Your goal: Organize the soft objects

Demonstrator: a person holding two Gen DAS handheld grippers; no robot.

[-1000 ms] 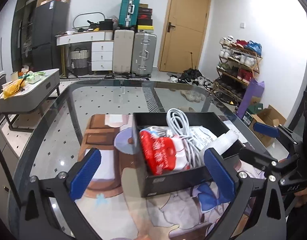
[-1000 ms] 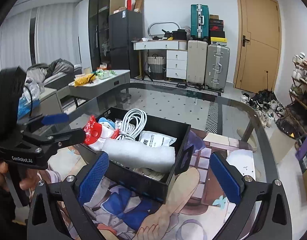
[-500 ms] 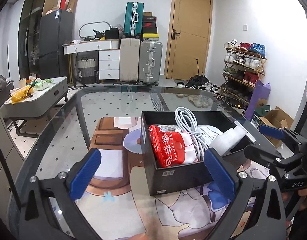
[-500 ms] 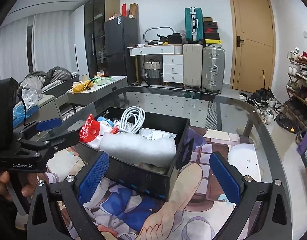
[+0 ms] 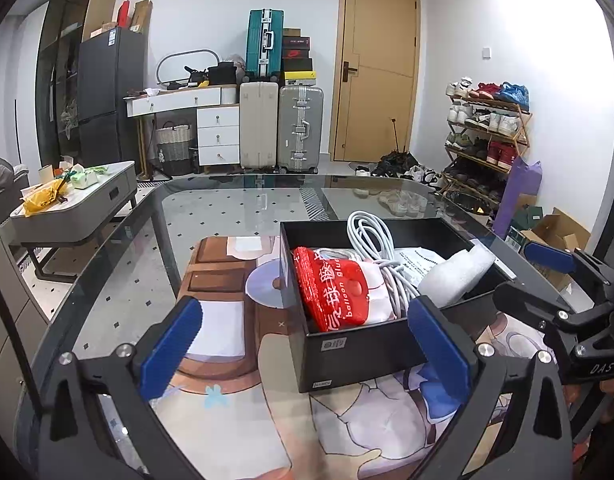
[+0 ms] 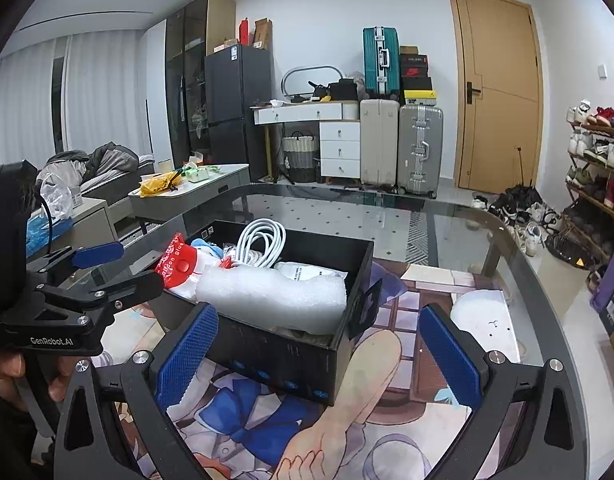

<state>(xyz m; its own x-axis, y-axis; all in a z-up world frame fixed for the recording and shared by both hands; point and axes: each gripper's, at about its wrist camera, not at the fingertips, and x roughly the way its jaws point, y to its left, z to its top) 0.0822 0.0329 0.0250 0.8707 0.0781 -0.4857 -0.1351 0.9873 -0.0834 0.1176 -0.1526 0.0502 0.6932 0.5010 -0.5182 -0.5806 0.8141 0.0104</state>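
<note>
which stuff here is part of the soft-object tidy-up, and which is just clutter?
Job:
black box
red balloon glue packet
white foam roll
white cable coil
white printed pouch
left gripper, right gripper, both open, empty

Lying about:
printed mat
glass table
suitcases
shoe rack

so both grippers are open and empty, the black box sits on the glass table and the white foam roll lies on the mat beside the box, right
Nearly. The white foam roll lies inside the black box, not on the mat; the right wrist view shows this best. The left gripper and right gripper are open and empty, and the box is on the glass table.
</note>
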